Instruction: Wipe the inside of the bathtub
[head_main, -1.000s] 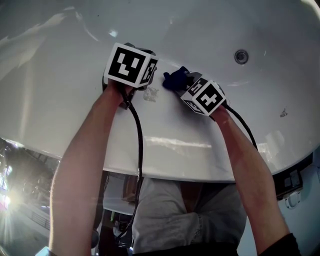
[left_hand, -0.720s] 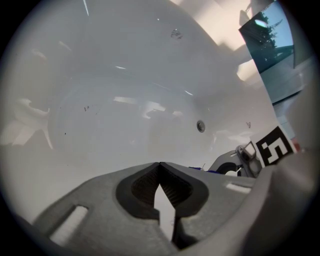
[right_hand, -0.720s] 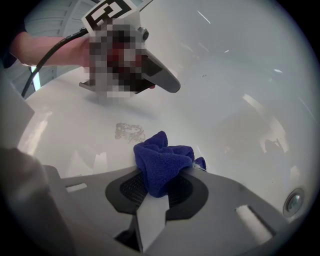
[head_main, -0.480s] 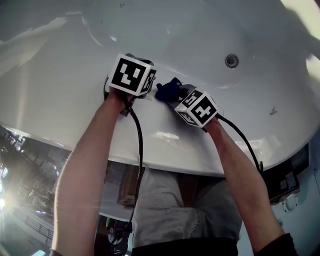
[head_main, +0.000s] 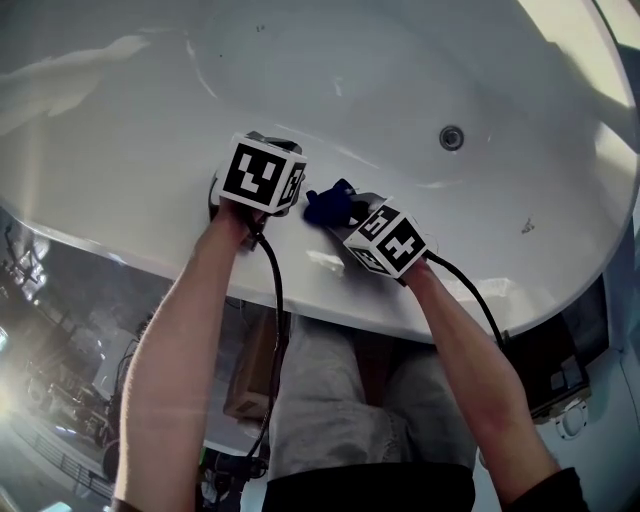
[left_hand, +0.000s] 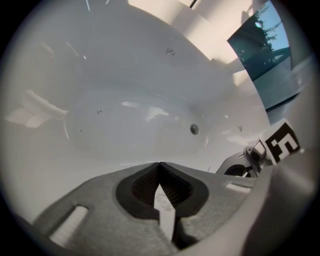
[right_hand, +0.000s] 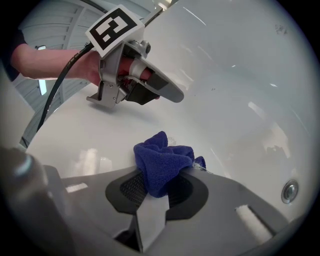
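The white bathtub (head_main: 120, 150) fills the head view, its drain (head_main: 451, 137) at the upper right. My right gripper (right_hand: 159, 186) is shut on a bunched dark blue cloth (right_hand: 162, 164), which touches the tub's near inside wall. In the head view the cloth (head_main: 328, 205) shows between the two marker cubes. My left gripper (left_hand: 159, 167) is shut with nothing between its fingers and hovers over the near wall, just left of the cloth. The right gripper view shows the left gripper (right_hand: 150, 90) held in a hand.
The tub's near rim (head_main: 330, 300) runs just below both grippers. A small dark speck (head_main: 527, 227) marks the wall at right. Black cables (head_main: 275, 300) trail down along both forearms. A window (left_hand: 265, 55) stands beyond the far rim. The drain (right_hand: 289, 190) lies far right of the cloth.
Both grippers have drawn back towards the tub's near rim, the blue cloth sliding along with the right one. The head view has pulled back and shows more of the tub.
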